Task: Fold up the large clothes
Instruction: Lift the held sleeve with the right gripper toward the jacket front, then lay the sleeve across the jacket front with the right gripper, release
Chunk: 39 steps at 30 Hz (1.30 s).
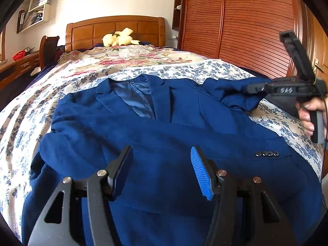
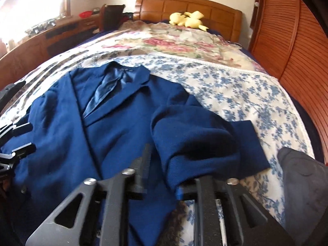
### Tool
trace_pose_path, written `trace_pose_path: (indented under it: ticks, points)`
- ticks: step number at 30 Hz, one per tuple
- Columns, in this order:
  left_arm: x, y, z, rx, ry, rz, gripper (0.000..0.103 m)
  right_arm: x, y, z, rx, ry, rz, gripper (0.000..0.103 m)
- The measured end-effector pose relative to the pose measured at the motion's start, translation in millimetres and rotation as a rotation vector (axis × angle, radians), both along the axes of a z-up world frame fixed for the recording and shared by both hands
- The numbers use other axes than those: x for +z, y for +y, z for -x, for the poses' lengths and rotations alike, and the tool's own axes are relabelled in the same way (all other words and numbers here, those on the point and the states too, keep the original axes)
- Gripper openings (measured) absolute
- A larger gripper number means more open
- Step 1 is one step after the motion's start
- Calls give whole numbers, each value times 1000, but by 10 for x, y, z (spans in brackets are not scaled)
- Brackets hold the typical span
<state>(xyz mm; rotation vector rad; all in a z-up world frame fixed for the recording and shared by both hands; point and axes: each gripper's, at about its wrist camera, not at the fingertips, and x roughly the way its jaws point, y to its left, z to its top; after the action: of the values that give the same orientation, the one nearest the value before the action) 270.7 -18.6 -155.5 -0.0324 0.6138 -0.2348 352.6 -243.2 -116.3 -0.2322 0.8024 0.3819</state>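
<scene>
From the left wrist camera, a navy blue blazer point(image 1: 164, 123) lay front-up on the floral bedspread point(image 1: 205, 69), its collar toward the wooden headboard point(image 1: 115, 30) and its hem nearest the camera; the satin lining showed between the lapels; one sleeve was folded across the body, its cuff with four dark buttons point(image 1: 266, 153) lying on the side of the blazer toward the louvred wardrobe point(image 1: 246, 20). The left gripper point(image 1: 162, 170) hovered over the lower part of the blazer with its jaws apart and only cloth behind them, nothing pinched; one blue ribbed pad point(image 1: 201, 174) faced inward. Beyond the blazer's wardrobe-side shoulder the right gripper point(image 1: 254, 89) was held in a hand point(image 1: 309, 112), its tip against the bunched other sleeve point(image 1: 231, 94); whether it pinched the cloth could not be told from there. A yellow plush toy point(image 1: 117, 38) sat at the foot of the headboard.

From the right wrist camera, blurred, the blazer point(image 2: 114, 127) spread to the desk side of the picture, collar again toward the headboard point(image 2: 188, 6); the loose sleeve point(image 2: 205, 141) lay crumpled on the bedspread point(image 2: 235, 86) beside the blazer's body, its cuff pointing toward the wardrobe point(image 2: 297, 51). The right gripper point(image 2: 164, 176) stood partly open directly above that sleeve's near edge; the cloth ran down between the fingers, and whether the pads pressed on it could not be made out. The left gripper point(image 2: 18, 143) showed at the blazer's far edge, jaws apart. The plush toy point(image 2: 188, 19) rested below the headboard.
</scene>
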Motion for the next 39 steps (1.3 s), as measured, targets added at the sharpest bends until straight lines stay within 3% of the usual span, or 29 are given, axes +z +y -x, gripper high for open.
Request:
trace_pose_path:
  ticks: [2,8,17,21,25,30,39]
  points:
    - [-2,1,-6,-1,2,-3,58,115,-101,34,-15,-21,-25,43]
    - [-6,3,-2,-2,1,-6,58,279,-322,-9,-61,-33,-40,45]
    - [-11,-3,-6,-4,3,-7,58,-126,-200,277,-14,140,-16,48]
    - [-11,-4,-9,-4,4,-7,58,-51,-207,482,-7,117,-31,49]
    - [-11,-10,-2,-4,4,-11,58,214,-332,501,-48,20,-25,53]
    - [-14,-13,-3,-4,1,-16,58,274,-621,73,-165,-14,-10,56]
    - [-9,-20,0,-7,-2,-25,58,-384,-1146,-903,-381,80,124,56]
